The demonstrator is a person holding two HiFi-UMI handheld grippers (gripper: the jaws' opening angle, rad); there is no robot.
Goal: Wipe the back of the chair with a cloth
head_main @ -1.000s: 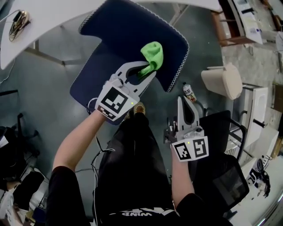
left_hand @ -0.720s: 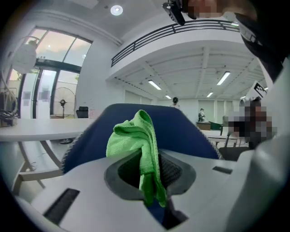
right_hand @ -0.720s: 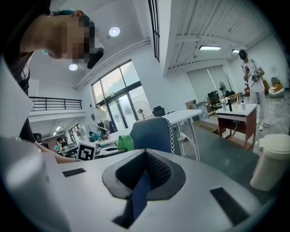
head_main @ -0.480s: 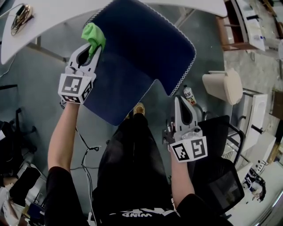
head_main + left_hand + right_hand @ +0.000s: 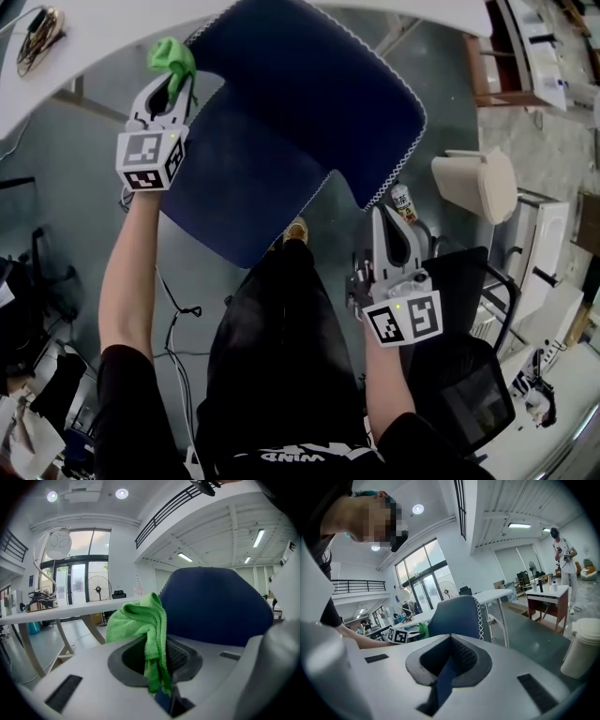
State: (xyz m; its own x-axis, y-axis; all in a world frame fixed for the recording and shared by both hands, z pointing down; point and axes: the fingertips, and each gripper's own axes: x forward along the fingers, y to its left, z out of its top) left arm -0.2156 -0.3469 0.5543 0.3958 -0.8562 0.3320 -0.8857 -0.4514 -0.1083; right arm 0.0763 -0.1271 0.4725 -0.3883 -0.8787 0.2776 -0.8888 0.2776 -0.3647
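A dark blue chair stands in front of me, its back (image 5: 319, 89) edged with white stitching above the seat (image 5: 234, 192). My left gripper (image 5: 174, 82) is at the back's upper left edge, shut on a bright green cloth (image 5: 169, 53). In the left gripper view the cloth (image 5: 143, 623) hangs bunched between the jaws, with the chair back (image 5: 215, 606) just to its right. My right gripper (image 5: 382, 220) hangs low to the right of the seat, shut and holding nothing. In the right gripper view the chair (image 5: 457, 615) stands ahead of it.
A white table (image 5: 103, 28) curves across the top, behind the chair. A beige bin (image 5: 473, 173) and a small bottle (image 5: 401, 199) stand on the floor at the right. A black chair (image 5: 469, 319) is at the lower right. Cables (image 5: 183, 314) trail on the floor at the left.
My left gripper has carried the green cloth from the middle of the chair back leftward to its upper left edge. The right gripper has stayed in place.
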